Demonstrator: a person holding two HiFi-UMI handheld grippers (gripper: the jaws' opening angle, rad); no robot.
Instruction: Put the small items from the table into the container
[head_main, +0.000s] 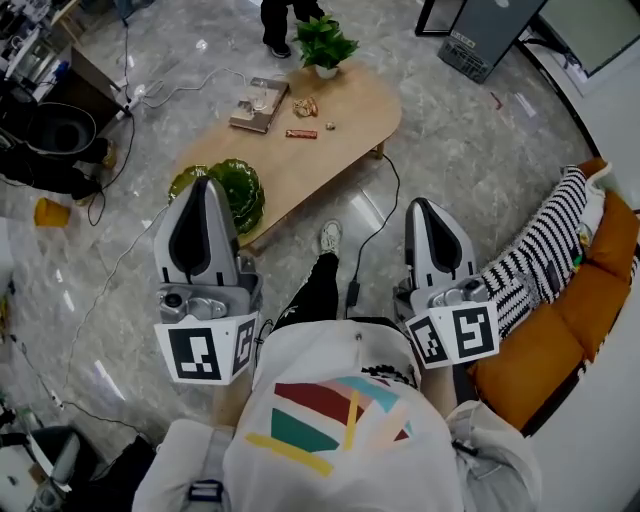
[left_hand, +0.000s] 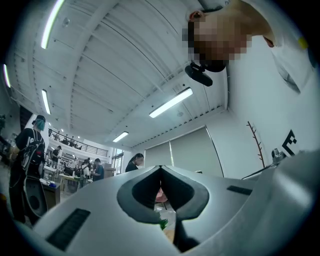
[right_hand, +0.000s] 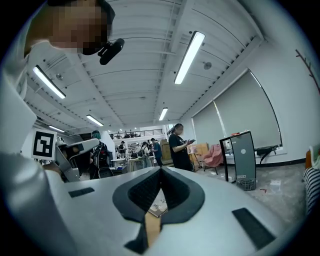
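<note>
Approach stage; nothing gathered yet. Left gripper (head_main: 205, 190) jaws closed, empty, overlapping green dish (head_main: 247, 195) at near end of wooden surface (head_main: 360, 110). Small items (head_main: 301, 134) well apart, mid-surface. Right gripper (head_main: 424, 210) jaws closed, empty. Next, likely: reach forward, open jaws. Open floor (head_main: 450, 150) ahead; sofa (head_main: 560, 340) edge close at right.

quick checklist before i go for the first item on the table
1. Left gripper empty: ok, jaws shut on nothing.
2. Right gripper empty: ok, jaws shut on nothing.
3. Jaws open for a pick: not ok, both shut.
4. Snack bar lying free on the table: ok.
5. Green dish clear inside: cannot tell, the left gripper hides part of it.
6. Grippers at the table: not ok, both look short of it, near the lap.
</note>
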